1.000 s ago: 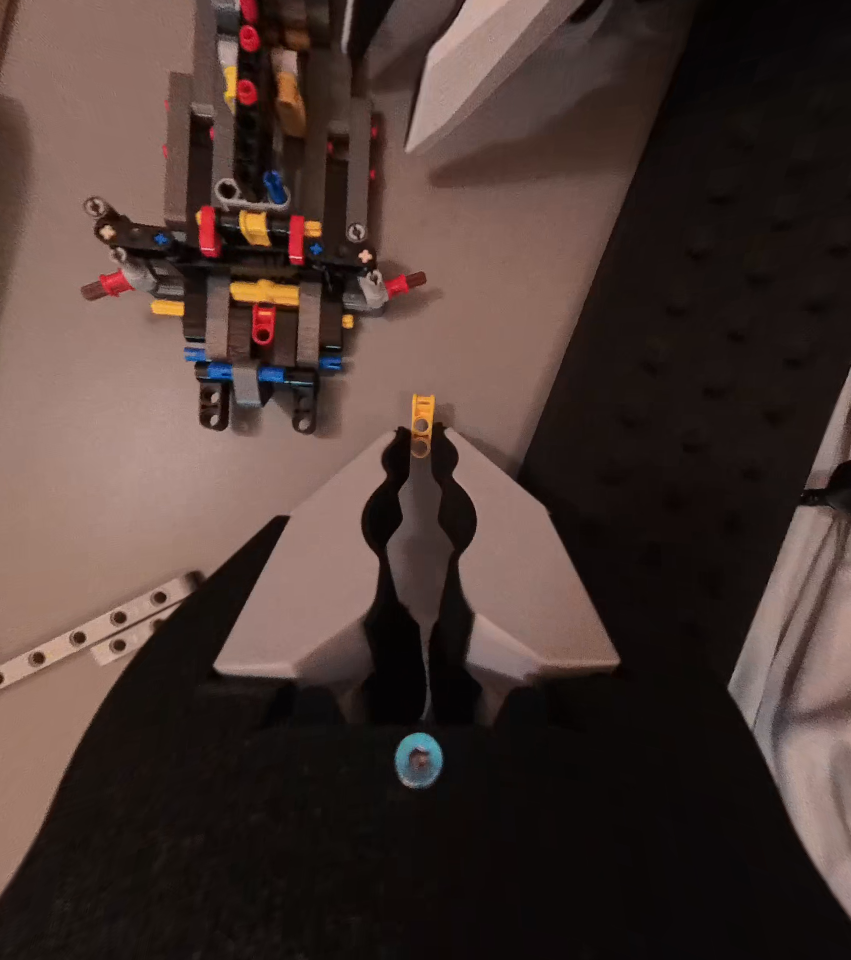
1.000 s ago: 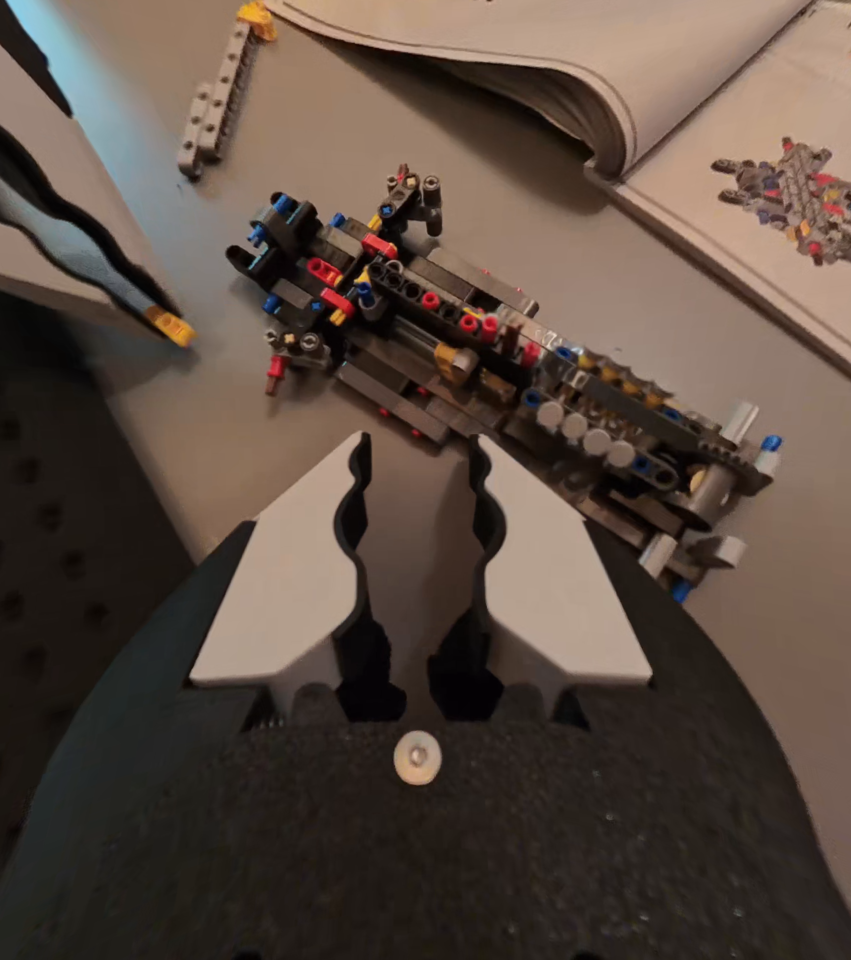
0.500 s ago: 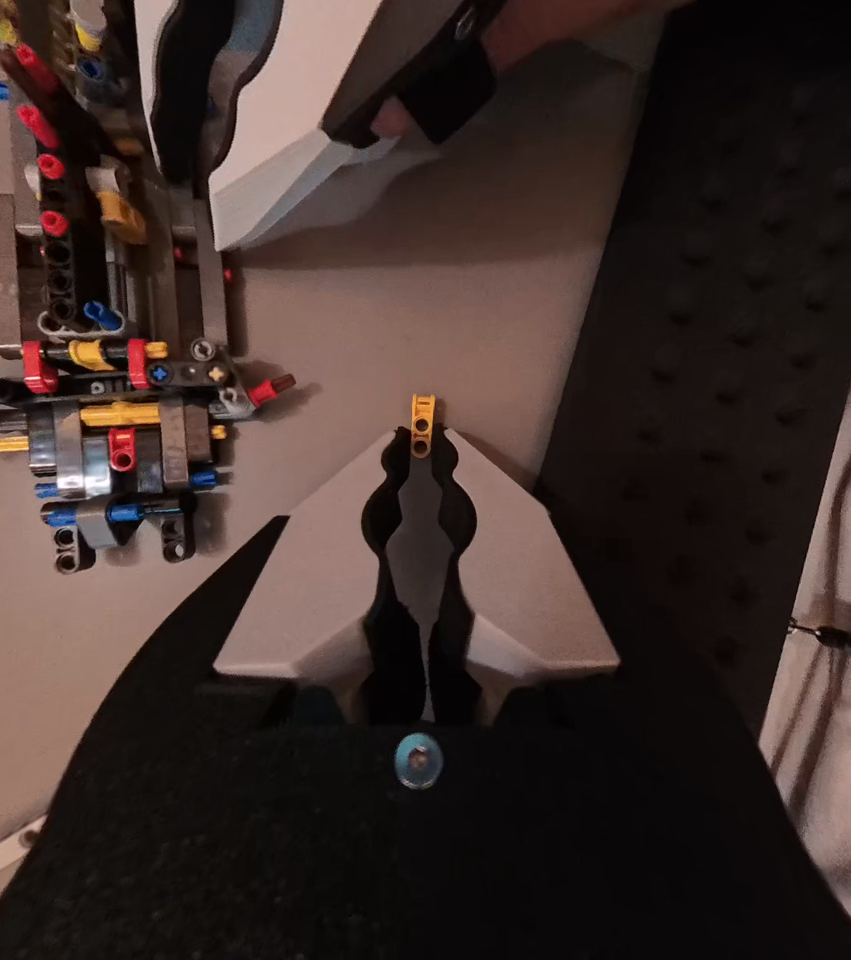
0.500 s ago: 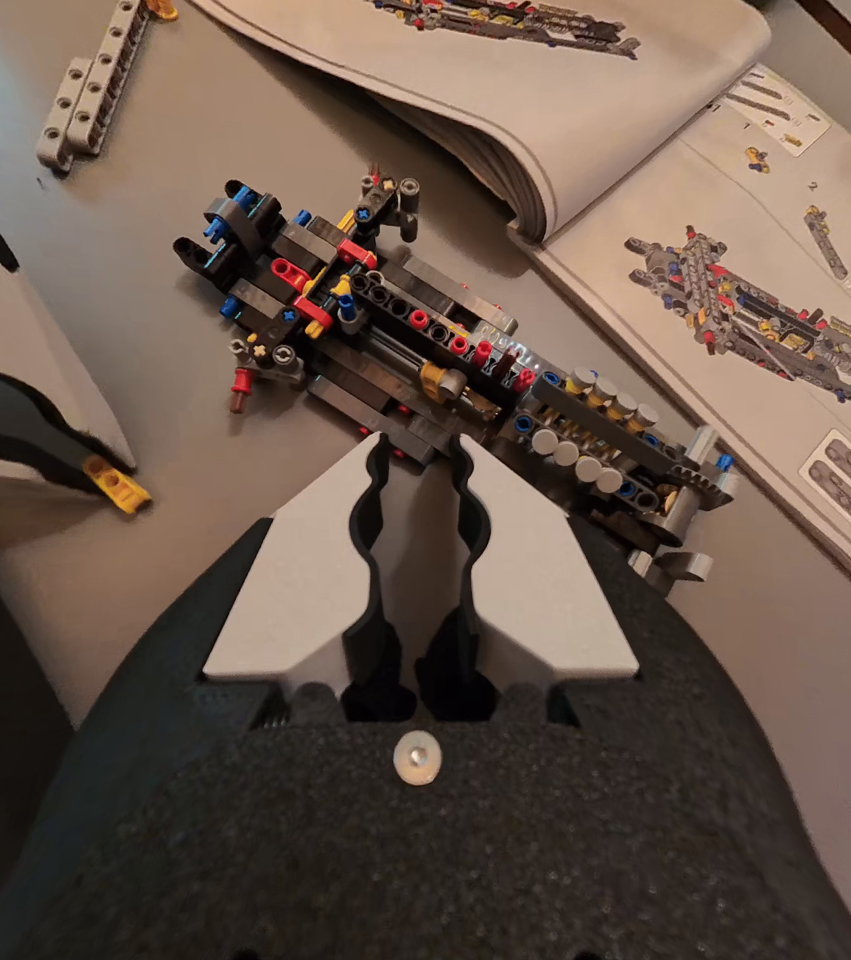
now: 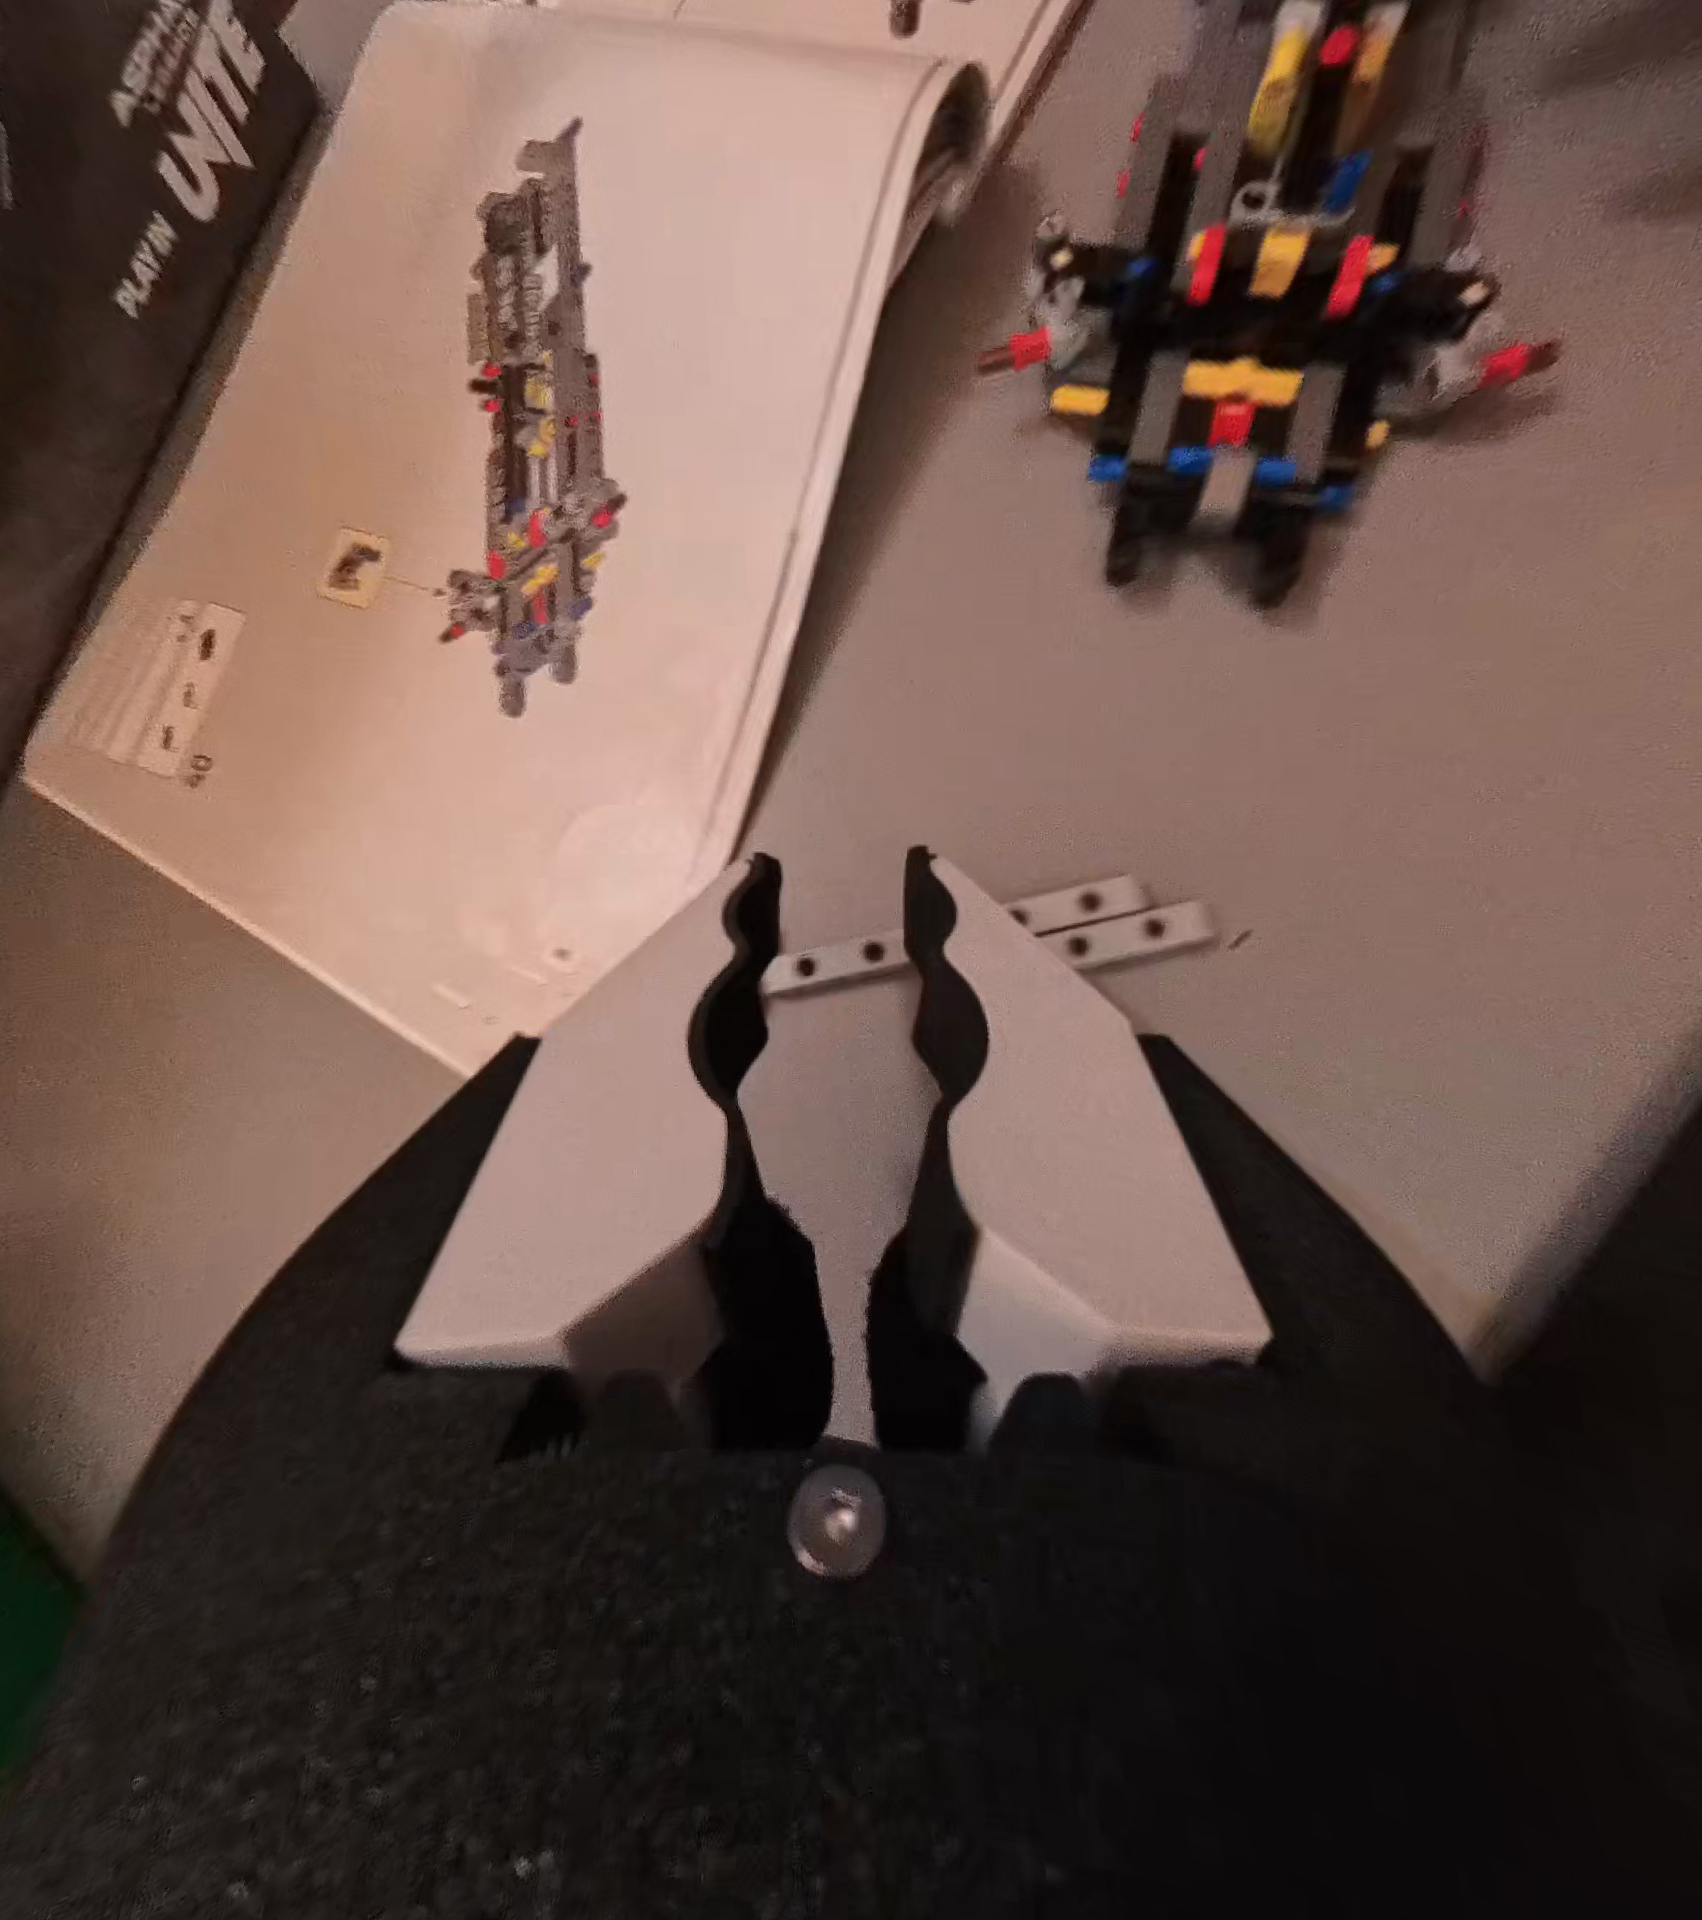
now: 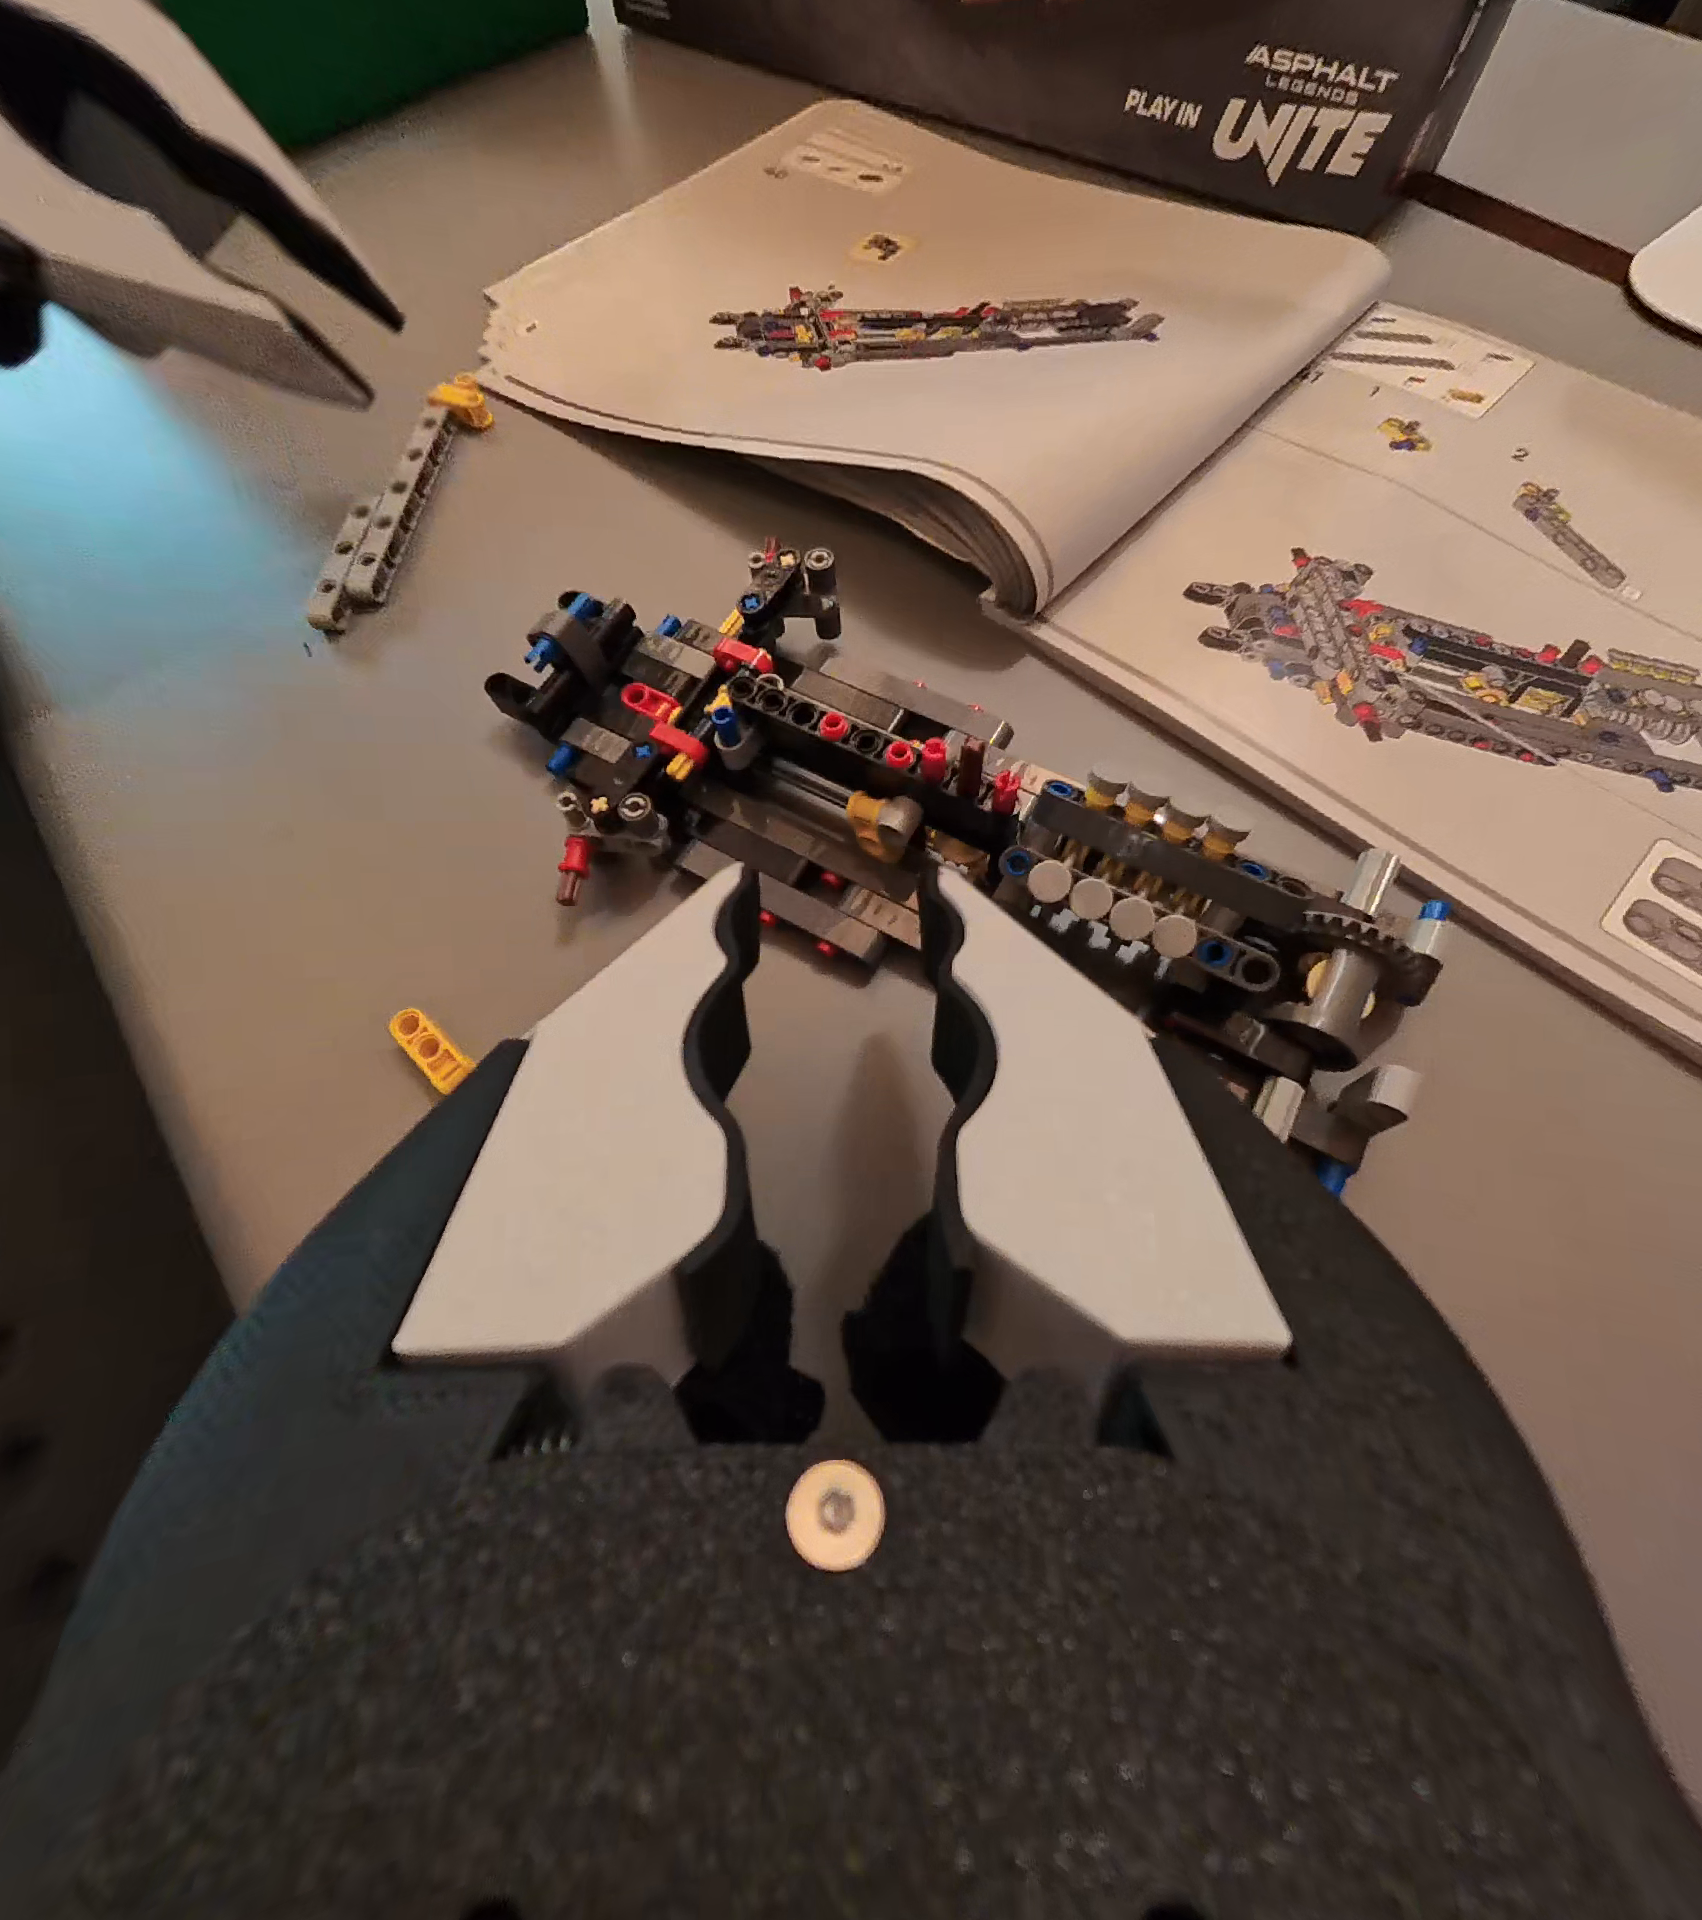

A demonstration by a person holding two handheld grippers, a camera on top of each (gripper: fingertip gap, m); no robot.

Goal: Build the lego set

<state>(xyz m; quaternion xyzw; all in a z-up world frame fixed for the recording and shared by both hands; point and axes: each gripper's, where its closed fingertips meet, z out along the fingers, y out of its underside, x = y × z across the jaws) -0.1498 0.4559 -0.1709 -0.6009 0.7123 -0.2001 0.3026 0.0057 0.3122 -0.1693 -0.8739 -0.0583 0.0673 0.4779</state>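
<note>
Both grippers are spread and empty: the left gripper [image 5: 842, 862] hangs above two grey beams [image 5: 1096, 925], the right gripper [image 6: 836, 883] beside the lego chassis [image 6: 930, 790]. One small yellow connector [image 6: 428, 1047] lies loose on the table [image 6: 203, 831].

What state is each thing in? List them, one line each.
Left two-finger gripper: open, empty.
Right two-finger gripper: open, empty.
Small yellow lego connector: lying loose on the table.
Long black-and-grey lego assembly: partly built, flat on the table.
Paper instruction booklet: open.
Pale grey lego beams: loose, side by side.
</note>
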